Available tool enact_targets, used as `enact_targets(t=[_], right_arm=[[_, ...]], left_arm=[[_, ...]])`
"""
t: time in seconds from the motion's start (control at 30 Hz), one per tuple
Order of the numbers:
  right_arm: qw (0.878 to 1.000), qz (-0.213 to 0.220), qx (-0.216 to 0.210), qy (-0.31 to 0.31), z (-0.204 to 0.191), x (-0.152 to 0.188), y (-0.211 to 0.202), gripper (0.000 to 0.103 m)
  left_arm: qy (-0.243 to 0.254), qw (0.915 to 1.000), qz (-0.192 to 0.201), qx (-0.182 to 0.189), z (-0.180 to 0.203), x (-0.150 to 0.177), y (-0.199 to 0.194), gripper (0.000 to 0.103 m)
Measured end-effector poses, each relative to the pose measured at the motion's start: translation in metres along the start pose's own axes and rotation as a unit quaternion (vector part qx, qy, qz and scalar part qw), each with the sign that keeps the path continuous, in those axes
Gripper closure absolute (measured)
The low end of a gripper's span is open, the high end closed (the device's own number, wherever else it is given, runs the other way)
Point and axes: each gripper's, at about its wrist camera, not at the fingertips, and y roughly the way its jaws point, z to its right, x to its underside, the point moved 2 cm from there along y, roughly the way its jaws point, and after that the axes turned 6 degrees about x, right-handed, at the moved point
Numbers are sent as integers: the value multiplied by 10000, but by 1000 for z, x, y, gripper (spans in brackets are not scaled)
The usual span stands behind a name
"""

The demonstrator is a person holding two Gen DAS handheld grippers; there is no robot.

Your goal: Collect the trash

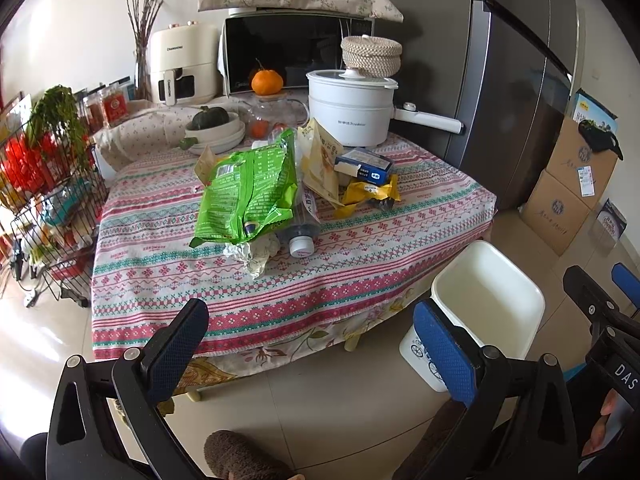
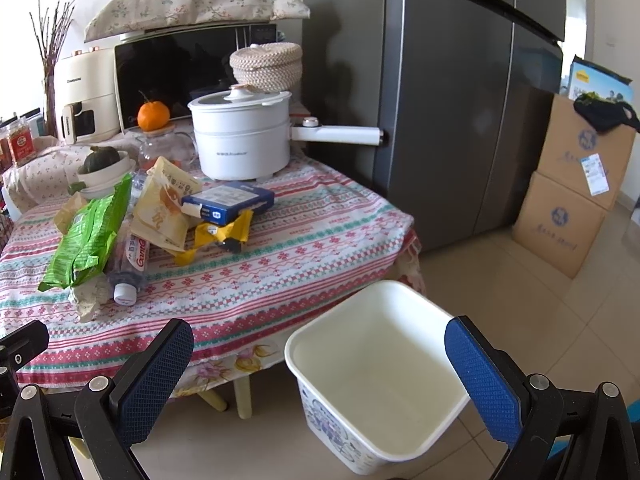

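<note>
Both grippers hang in the air in front of the worktop (image 1: 168, 280), which is draped in a red, green and white patterned cloth. The left gripper (image 1: 316, 344) is spread wide and carries nothing; the right gripper (image 2: 320, 376) is likewise released, its blue pads well apart and empty.

The trash lies in a loose heap near the middle of the worktop. A large green snack bag (image 1: 248, 196) lies crumpled over a clear plastic bottle (image 1: 302, 226), whose white cap (image 1: 301, 245) points toward the front edge. Just beside that cap, touching the green bag's lower end, sits a wad of crumpled paper (image 1: 254, 254). To the right of the bag a pale yellow wrapper (image 1: 320, 160) stands tilted, and a blue carton (image 1: 364, 166) rests against it on top of a bright yellow wrapper (image 1: 368, 196).

A white bin (image 2: 376, 392) stands on the tiled floor just off the worktop's front right corner — open at the top, blue print on its outer wall, and nothing visible inside. In the right wrist view it sits between that gripper's fingers (image 2: 484, 380), below them and apart.

Behind the heap are a white electric pot (image 1: 348, 108) with a woven basket (image 1: 371, 56) above its lid, a microwave (image 1: 296, 56), an orange (image 1: 267, 82) and a dark squash in a bowl (image 1: 216, 128)
</note>
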Motion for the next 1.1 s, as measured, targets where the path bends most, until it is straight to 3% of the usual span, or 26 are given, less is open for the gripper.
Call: enact_targets(t=[0.7, 0.87, 0.93, 1.1], right_arm=[[9999, -77, 114, -75, 1, -2, 11, 0], [9997, -64, -38, -246, -5, -9, 18, 0], [9994, -77, -196, -283, -6, -16, 24, 0], [9965, -278, -507, -608, -13, -33, 46, 0]], left_arm=[[49, 9999, 86, -90, 1, -6, 7, 0], [139, 9997, 82, -182, -4, -16, 13, 0], [277, 9993, -26, -243, -8, -22, 18, 0], [220, 9983, -505, 175, -27, -40, 40, 0]])
